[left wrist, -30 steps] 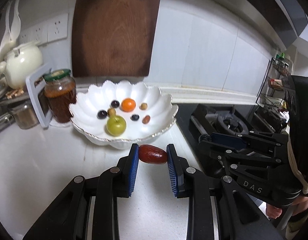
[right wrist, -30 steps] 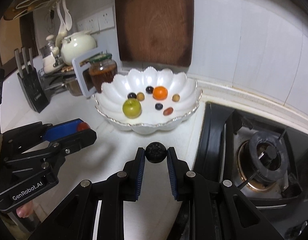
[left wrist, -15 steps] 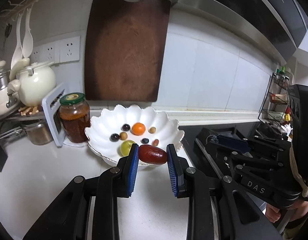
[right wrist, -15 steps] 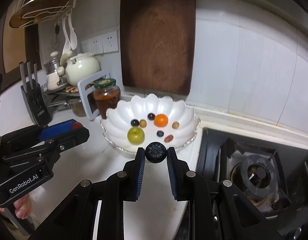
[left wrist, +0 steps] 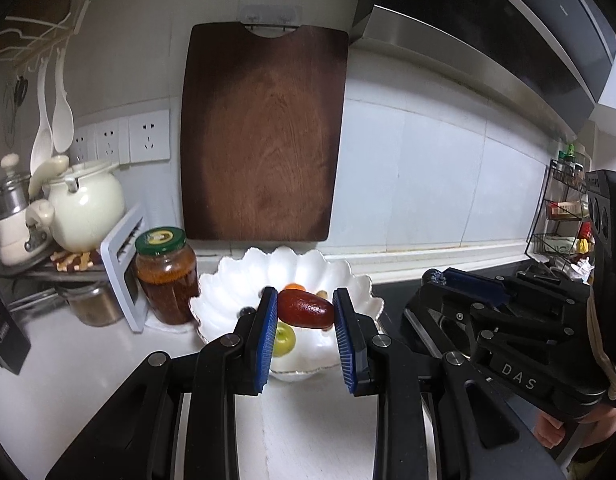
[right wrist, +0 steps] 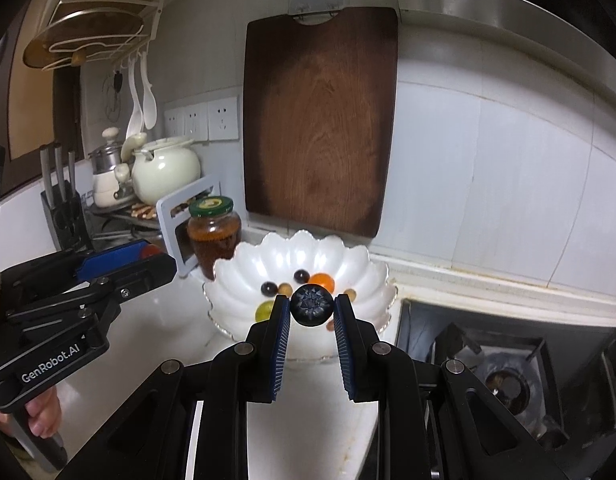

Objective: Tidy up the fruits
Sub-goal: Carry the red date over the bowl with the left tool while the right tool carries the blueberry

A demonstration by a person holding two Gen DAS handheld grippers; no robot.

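Note:
My left gripper (left wrist: 306,312) is shut on a red-brown oblong fruit (left wrist: 305,309), held in the air in front of the white scalloped bowl (left wrist: 348,276). My right gripper (right wrist: 311,306) is shut on a dark blueberry (right wrist: 311,305), also held up before the bowl (right wrist: 364,264). The bowl holds a green apple (left wrist: 284,340), an orange fruit (right wrist: 322,279), dark grapes (right wrist: 269,289) and small brown fruits. The left gripper also shows at the left of the right wrist view (right wrist: 144,250), the right gripper at the right of the left wrist view (left wrist: 436,278).
A jar with a green lid (left wrist: 166,276) stands left of the bowl. A dark cutting board (left wrist: 264,132) hangs on the wall behind. A cream teapot (left wrist: 86,208) and rack are at far left, a knife block (right wrist: 62,208) too. The black gas stove (right wrist: 504,380) is at right.
Both grippers have risen and pulled back from the bowl with their fruits still held. The bowl now appears lower and smaller, and more of the wall shows.

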